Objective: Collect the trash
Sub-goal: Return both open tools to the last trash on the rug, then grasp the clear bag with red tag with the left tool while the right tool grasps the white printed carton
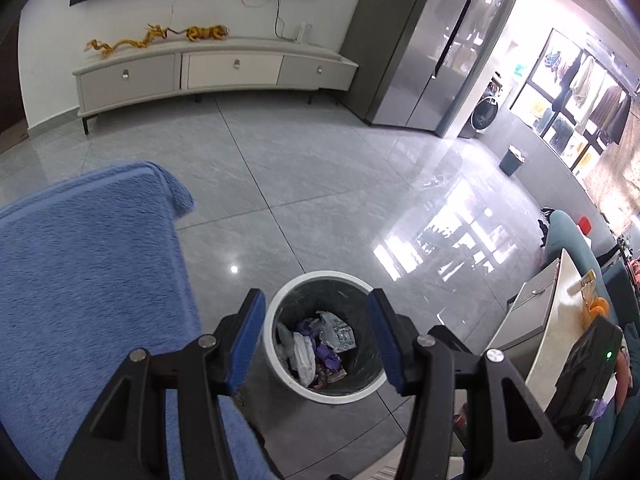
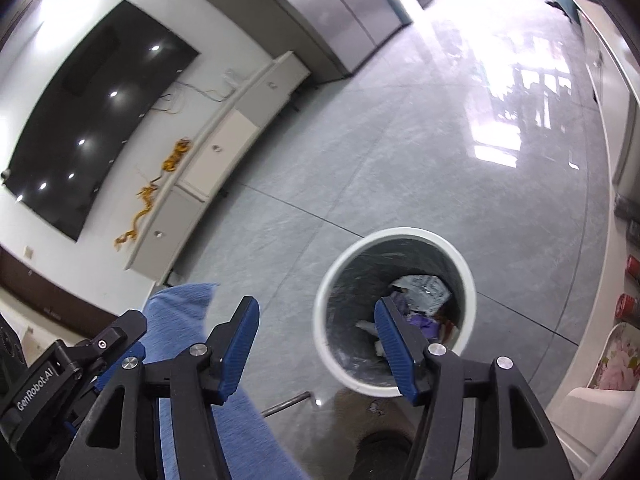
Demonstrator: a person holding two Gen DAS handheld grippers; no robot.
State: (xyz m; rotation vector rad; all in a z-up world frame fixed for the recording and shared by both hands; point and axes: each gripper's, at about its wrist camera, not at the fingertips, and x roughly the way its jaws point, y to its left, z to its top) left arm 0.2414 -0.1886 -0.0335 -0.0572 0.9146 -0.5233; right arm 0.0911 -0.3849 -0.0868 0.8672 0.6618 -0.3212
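Left wrist view shows the left gripper (image 1: 316, 344) half open and empty above the white bin (image 1: 276, 364), where crumpled wrappers and bags (image 1: 316, 344) lie at the bottom. The right gripper (image 2: 316, 346) hangs likewise, parted and holding nothing. Such litter looks light, soft and probably slippery, so pinch a bunched fold.

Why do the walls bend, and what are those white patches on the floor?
Left wrist view: the fisheye lens bows the TV cabinet and fridge; window light glares off the glossy floor, though the bin between the open tongs stays sharp. Right wrist view: same bending, whiter glare at upper right, ceiling lamps mirrored in the TV.
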